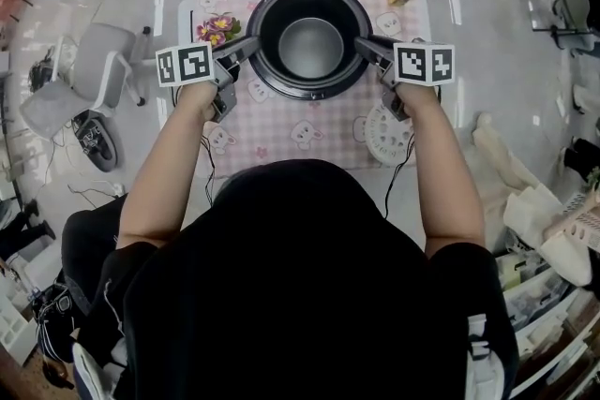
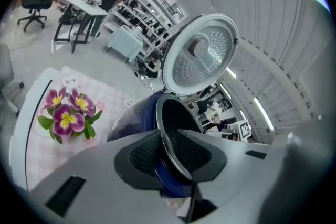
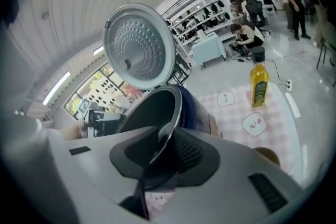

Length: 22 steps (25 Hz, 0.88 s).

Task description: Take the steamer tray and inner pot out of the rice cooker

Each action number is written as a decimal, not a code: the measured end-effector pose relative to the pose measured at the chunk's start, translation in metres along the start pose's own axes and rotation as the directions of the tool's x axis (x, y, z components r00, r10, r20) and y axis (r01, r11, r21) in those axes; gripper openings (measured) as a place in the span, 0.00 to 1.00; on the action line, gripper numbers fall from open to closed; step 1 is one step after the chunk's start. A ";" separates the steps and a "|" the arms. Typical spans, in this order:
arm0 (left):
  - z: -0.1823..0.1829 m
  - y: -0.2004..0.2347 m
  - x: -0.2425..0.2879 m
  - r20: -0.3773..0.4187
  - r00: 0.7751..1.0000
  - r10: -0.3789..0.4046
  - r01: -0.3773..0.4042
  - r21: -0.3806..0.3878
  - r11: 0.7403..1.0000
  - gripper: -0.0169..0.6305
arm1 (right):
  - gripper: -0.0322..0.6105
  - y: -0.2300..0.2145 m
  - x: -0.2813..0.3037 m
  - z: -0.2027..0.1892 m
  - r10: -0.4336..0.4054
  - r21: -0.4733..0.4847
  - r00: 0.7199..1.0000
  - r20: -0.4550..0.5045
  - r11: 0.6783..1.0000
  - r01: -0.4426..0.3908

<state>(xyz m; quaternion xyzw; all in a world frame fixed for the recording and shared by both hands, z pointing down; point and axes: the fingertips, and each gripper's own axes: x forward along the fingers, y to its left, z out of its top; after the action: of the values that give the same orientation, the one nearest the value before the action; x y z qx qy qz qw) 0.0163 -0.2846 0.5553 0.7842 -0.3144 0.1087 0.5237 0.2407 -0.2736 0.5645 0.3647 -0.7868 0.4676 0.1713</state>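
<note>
Now | left gripper and right gripper: jaws partly closed, each pinching the inner pot rim on opposite sides | pot sits in rice cooker; steamer tray already out on the table | lift advice: straight up, both sides together, rim level.

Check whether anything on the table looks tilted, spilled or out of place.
Nothing stands out. The inner pot sits centred in the rice cooker, the white steamer tray lies flat on the checked cloth, and the oil bottle stands upright. No spill shows.
</note>
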 end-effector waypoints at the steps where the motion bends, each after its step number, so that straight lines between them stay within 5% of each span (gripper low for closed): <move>1: 0.000 0.001 -0.001 0.009 1.000 -0.017 0.017 -0.049 0.999 0.20 | 0.20 0.001 -0.001 0.001 0.025 0.047 1.000 0.018 0.999 -0.026; 6: -0.005 0.006 -0.004 0.028 0.997 -0.071 0.075 -0.190 0.979 0.11 | 0.17 0.004 -0.006 0.003 0.090 0.133 0.992 0.087 0.986 -0.101; 18: 0.001 -0.005 -0.012 0.070 0.987 -0.141 0.152 -0.196 0.969 0.09 | 0.15 0.011 -0.016 0.007 0.131 0.149 0.982 0.136 0.977 -0.151; 22: -0.006 -0.019 -0.017 0.081 0.987 -0.142 0.160 -0.304 0.939 0.09 | 0.14 0.017 -0.021 0.008 0.141 0.143 0.978 0.152 0.976 -0.163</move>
<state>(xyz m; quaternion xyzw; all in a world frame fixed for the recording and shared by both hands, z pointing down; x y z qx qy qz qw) 0.0153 -0.2678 0.5354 0.7171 -0.2812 -0.0052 0.6377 0.2431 -0.2662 0.5371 0.3476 -0.7840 0.5119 0.0504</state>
